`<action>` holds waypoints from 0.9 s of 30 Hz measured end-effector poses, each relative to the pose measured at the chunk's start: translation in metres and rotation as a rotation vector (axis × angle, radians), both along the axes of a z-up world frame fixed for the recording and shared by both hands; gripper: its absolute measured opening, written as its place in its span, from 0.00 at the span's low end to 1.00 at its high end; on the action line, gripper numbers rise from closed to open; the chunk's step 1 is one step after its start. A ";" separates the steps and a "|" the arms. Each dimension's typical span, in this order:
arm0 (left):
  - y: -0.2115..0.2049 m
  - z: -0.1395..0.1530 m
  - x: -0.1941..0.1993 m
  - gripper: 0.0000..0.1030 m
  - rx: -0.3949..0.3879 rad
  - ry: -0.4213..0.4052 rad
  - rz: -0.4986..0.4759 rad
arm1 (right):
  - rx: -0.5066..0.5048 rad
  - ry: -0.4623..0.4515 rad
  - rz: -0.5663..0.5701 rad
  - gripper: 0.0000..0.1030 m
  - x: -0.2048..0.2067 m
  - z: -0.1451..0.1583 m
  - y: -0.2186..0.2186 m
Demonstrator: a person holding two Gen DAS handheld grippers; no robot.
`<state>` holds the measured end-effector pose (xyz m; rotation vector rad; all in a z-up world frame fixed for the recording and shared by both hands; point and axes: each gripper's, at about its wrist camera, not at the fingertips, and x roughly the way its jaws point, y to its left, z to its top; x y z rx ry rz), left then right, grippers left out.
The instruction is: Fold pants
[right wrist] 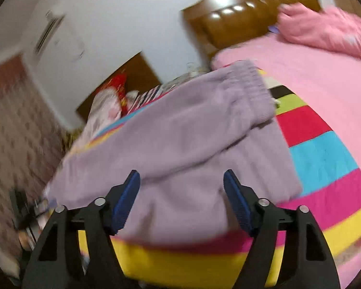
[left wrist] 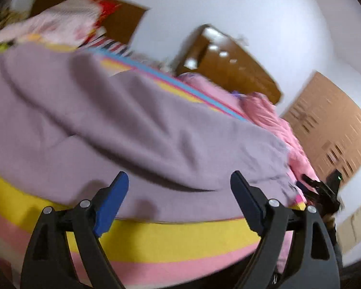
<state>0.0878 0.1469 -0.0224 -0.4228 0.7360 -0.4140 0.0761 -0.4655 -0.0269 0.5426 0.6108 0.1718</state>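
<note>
The mauve fleece pants (left wrist: 122,125) lie folded on a striped bedspread (left wrist: 170,238). In the right wrist view the pants (right wrist: 180,149) show their elastic waistband (right wrist: 250,82) at the far end, with an upper layer lying over a lower one. My left gripper (left wrist: 180,180) is open and empty, just before the pants' near edge. My right gripper (right wrist: 181,180) is open and empty, its blue pads on either side of the pants' near part. The right gripper also shows in the left wrist view (left wrist: 320,190) at the pants' right edge.
A pink blanket (right wrist: 325,67) lies bunched on the bed by a brown padded headboard (right wrist: 248,14). Patterned bedding (left wrist: 60,24) is heaped at the far side. A wooden wardrobe (left wrist: 329,125) stands by the white wall. An air conditioner (right wrist: 53,31) hangs on the wall.
</note>
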 end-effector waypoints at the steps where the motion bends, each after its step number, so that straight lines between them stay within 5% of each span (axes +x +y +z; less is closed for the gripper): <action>1: 0.003 -0.002 0.003 0.84 -0.013 0.007 0.018 | 0.025 0.005 -0.030 0.67 0.010 0.000 -0.007; 5: 0.022 -0.007 0.015 0.84 -0.161 0.044 0.042 | 0.135 0.160 -0.125 0.62 0.044 -0.016 -0.037; 9: 0.025 -0.006 0.023 0.84 -0.158 0.041 0.052 | 0.183 0.191 -0.116 0.57 0.079 -0.021 -0.047; 12: 0.037 -0.007 0.020 0.84 -0.196 0.042 0.062 | 0.173 0.215 -0.140 0.27 0.085 -0.024 -0.057; 14: 0.041 -0.009 0.022 0.84 -0.201 0.044 0.073 | 0.167 0.218 -0.155 0.17 0.080 -0.029 -0.058; 21: 0.043 -0.008 0.025 0.84 -0.169 0.066 0.094 | 0.186 0.186 -0.166 0.14 0.070 -0.035 -0.058; 26: 0.038 -0.006 0.043 0.81 -0.122 0.154 0.188 | 0.137 0.182 -0.179 0.13 0.068 -0.030 -0.051; 27: 0.037 -0.005 0.046 0.69 -0.110 0.167 0.210 | 0.139 0.181 -0.181 0.13 0.063 -0.029 -0.049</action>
